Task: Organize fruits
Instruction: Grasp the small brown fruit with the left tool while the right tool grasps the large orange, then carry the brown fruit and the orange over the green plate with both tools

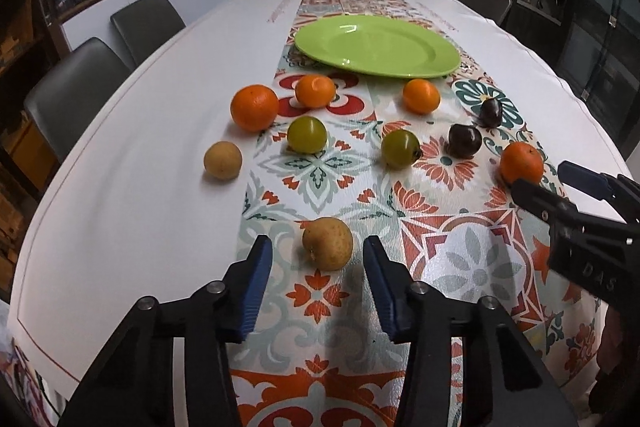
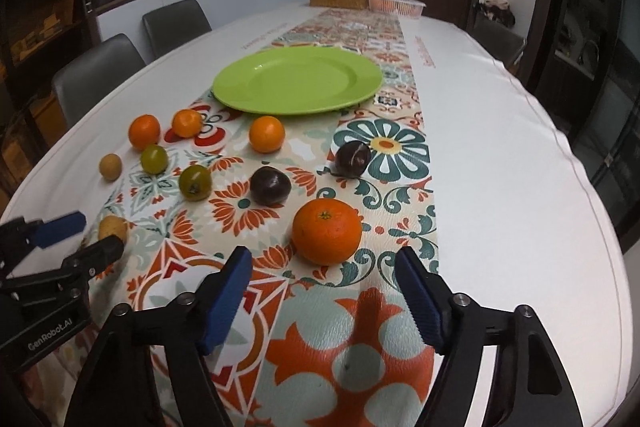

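Fig.: both wrist views, start-of-task layout. Green plate point(image 2: 296, 83) sits on the patterned runner point(image 2: 360, 339) at approx. 12 o'clock from both grippers, and it holds no fruit. All ten visible fruits lie loose on the runner or the white cloth point(image 2: 520, 187) nearer the grippers.

Left gripper point(image 1: 318, 281): jaws spread wide, nothing held. A tan fruit point(image 1: 327, 243) lies between and just ahead of the blue pads point(image 1: 256, 287), not touching either as far as can be seen.

Right gripper point(image 2: 324, 295): jaws also spread, empty. A large orange point(image 2: 327, 231) sits at 12 o'clock, just beyond the tips, stem end up.

Other fruit, right wrist view: two dark plums point(image 2: 271, 185) and point(image 2: 353, 155) at 11 and 12–1 o'clock; orange point(image 2: 267, 133) near the plate rim; two green fruits point(image 2: 195, 182), point(image 2: 154, 158) at 10 o'clock; two more oranges point(image 2: 144, 131), point(image 2: 187, 123) and a small tan fruit point(image 2: 110, 166) farther out at 10–11 o'clock.

Progress (est.): nothing sorted yet; whole task remains. Each gripper looks lined up for a first pick, left on the tan fruit, right on the large orange. Presumably the plate is the destination. Round fruit may roll if nudged off-centre.
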The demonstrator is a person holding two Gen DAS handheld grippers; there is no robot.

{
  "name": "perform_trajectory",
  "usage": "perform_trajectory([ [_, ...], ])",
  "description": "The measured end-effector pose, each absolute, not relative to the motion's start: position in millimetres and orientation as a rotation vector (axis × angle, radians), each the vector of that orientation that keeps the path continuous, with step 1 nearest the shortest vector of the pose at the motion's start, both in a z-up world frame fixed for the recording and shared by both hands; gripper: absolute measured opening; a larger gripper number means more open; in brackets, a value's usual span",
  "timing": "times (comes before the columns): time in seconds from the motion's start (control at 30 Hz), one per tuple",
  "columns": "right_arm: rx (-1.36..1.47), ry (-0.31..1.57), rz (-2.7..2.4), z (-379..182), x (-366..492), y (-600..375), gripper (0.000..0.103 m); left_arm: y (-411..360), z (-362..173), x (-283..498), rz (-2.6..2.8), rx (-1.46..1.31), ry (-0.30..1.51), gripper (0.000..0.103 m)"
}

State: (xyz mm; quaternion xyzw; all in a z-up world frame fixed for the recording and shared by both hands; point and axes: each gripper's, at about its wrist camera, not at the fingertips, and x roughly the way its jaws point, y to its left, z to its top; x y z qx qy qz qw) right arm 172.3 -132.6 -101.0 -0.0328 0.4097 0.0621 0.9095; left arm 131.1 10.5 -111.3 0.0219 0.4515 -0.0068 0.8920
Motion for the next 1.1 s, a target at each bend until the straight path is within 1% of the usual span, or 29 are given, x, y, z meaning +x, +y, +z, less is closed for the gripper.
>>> perform_trajectory([
  [0.13, -0.050, 0.866, 0.132, -106.0, 180.9, -132.1, 0.065, 11.8, -114.6, 135.5, -0.023, 0.033, 0.959, 0.036],
  [0.17, -0.047, 0.872, 0.136, -106.9, 182.9, -131.8, 0.062, 12.1, -115.0, 136.4, -0.023, 0.031, 0.961, 0.035],
  [0.3, -0.039, 0.895, 0.153, -110.8, 188.3, -128.7, 0.055, 12.9, -114.6, 138.5, -0.030, 0.029, 0.959, 0.028],
  [0.53, -0.038, 0.898, 0.136, -112.5, 192.9, -131.8, 0.043, 10.4, -111.6, 144.4, -0.053, 0.045, 0.941, 0.027],
  [1.1, -0.007, 0.822, 0.166, -104.2, 186.1, -138.8, 0.042, -5.0, -89.5, 152.6, -0.160, 0.074, 0.872, 0.027],
])
